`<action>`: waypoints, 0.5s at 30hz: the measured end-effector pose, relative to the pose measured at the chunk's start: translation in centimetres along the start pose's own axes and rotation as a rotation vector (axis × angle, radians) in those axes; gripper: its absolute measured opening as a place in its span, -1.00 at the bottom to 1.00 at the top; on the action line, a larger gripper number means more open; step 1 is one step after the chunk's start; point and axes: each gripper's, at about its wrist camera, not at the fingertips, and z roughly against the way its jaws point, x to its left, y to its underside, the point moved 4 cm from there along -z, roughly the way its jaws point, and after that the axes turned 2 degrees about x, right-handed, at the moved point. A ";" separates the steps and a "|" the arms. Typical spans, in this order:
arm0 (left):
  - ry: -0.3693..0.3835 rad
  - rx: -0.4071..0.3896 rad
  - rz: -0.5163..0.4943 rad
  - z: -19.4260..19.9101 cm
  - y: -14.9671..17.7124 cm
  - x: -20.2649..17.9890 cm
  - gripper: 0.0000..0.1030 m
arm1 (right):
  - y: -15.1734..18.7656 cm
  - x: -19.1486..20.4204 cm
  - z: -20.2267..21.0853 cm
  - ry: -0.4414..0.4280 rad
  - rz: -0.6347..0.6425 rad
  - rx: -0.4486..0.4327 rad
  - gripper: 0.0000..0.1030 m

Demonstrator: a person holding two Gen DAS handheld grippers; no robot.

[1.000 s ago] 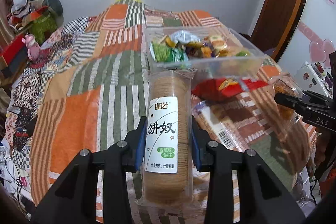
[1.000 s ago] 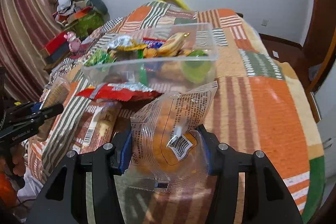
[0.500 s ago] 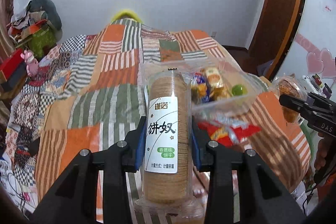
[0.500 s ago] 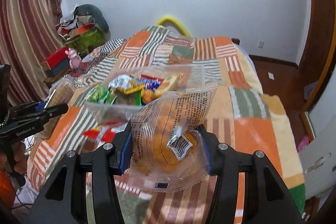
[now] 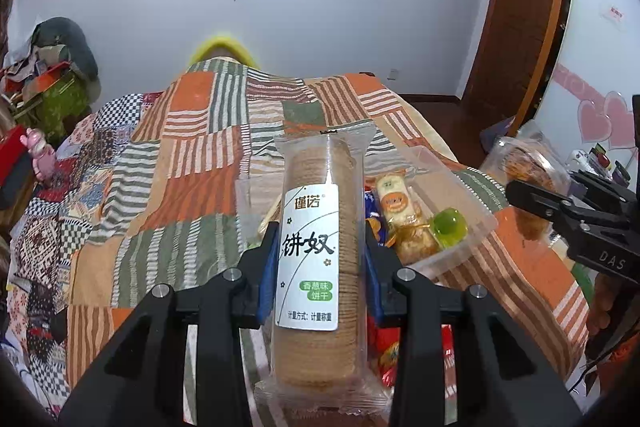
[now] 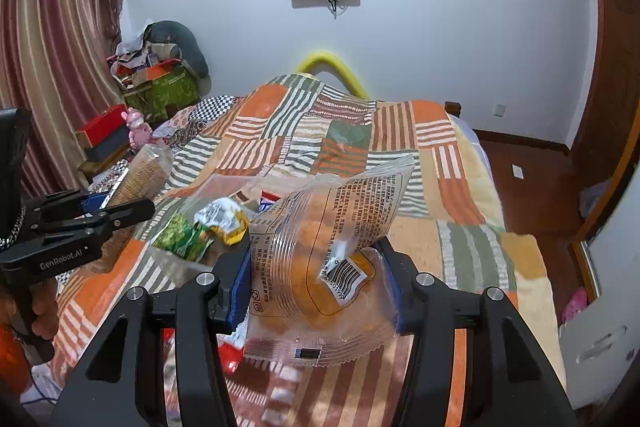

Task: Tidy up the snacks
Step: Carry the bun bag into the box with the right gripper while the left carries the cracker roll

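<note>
Fingers (image 5: 266,259) of your left gripper (image 5: 320,267) were clamped on a clear sleeve of round crackers (image 5: 318,255) with a white label, held lengthwise above the patchwork bedspread (image 5: 180,163). Your right gripper (image 6: 316,283) gripped a transparent bag of orange snacks (image 6: 320,267), barcode facing the camera. Below both, on the bed, sat a clear plastic bin (image 5: 472,203) holding wrapped sweets, a green jelly cup (image 5: 450,225) and a green packet (image 6: 182,235). A red wrapper (image 5: 386,347) lay beside the bin.

Black fingers (image 5: 256,291) with blue pads, silver screws
</note>
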 end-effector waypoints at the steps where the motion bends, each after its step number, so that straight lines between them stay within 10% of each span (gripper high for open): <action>1: 0.009 0.006 0.001 -0.4 -0.3 -0.2 -0.29 | -0.2 0.0 -0.4 0.000 0.004 0.001 -0.04; 15: 0.043 0.067 -0.050 -6.7 -2.6 -3.7 -0.29 | -0.9 -0.6 -5.1 0.027 0.032 0.063 -0.04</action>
